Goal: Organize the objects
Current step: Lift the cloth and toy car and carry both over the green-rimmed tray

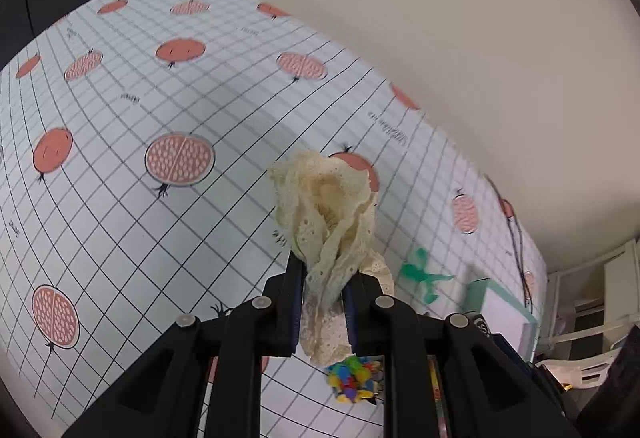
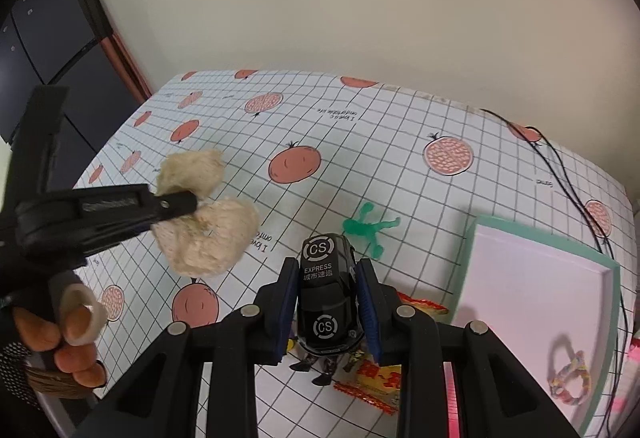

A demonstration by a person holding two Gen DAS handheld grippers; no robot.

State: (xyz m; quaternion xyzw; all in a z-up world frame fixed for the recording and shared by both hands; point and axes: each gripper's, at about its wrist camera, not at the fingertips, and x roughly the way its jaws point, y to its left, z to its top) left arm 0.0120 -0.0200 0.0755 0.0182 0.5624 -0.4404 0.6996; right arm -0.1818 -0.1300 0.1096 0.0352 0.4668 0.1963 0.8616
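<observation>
The left gripper (image 1: pixel 324 278) is pinching a soft, light lace cloth (image 1: pixel 326 206) mid-bunch, while the right gripper (image 2: pixel 326 302) is clamping a rigid toy car (image 2: pixel 326 298).

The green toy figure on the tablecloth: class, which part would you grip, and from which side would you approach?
The green toy figure lies flat, limbs spread. Probably come from above and pinch the narrow torso across its width; the splayed arms and legs look too thin to hold securely. The tablecloth around it is bare, so both fingers have room.
</observation>
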